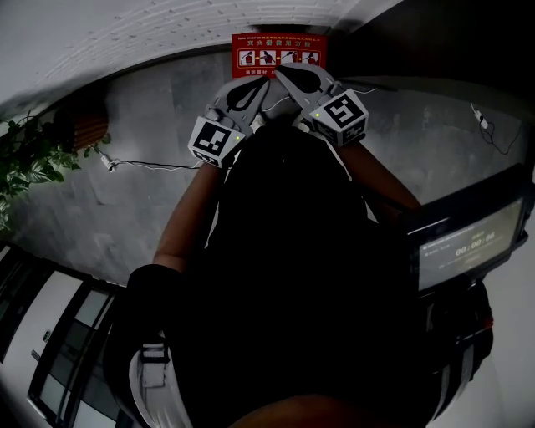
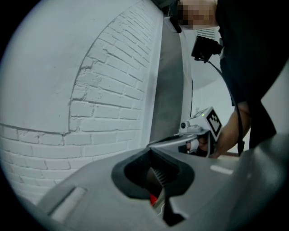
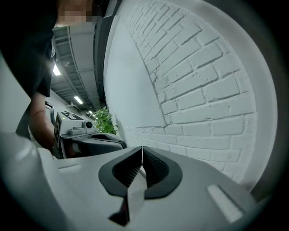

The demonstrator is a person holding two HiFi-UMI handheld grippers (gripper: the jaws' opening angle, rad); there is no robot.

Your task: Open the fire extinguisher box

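Observation:
The fire extinguisher box (image 1: 280, 53) is red with white pictograms and stands against the brick wall at the top of the head view. Both grippers are held side by side just in front of it, tips pointing at it. The left gripper (image 1: 264, 82) has its jaws together with nothing between them; in its own view the left gripper (image 2: 151, 150) shows a red sliver (image 2: 153, 199) through the slot below its pads. The right gripper (image 1: 281, 70) is also shut and empty, and in its own view the right gripper (image 3: 142, 149) faces the white wall.
A white brick wall (image 1: 167, 25) runs behind the box. A potted plant (image 1: 25, 159) stands at the left, and a thin cable (image 1: 150, 164) lies on the grey floor. A lit screen (image 1: 464, 242) sits at the right. The person's dark torso fills the lower middle.

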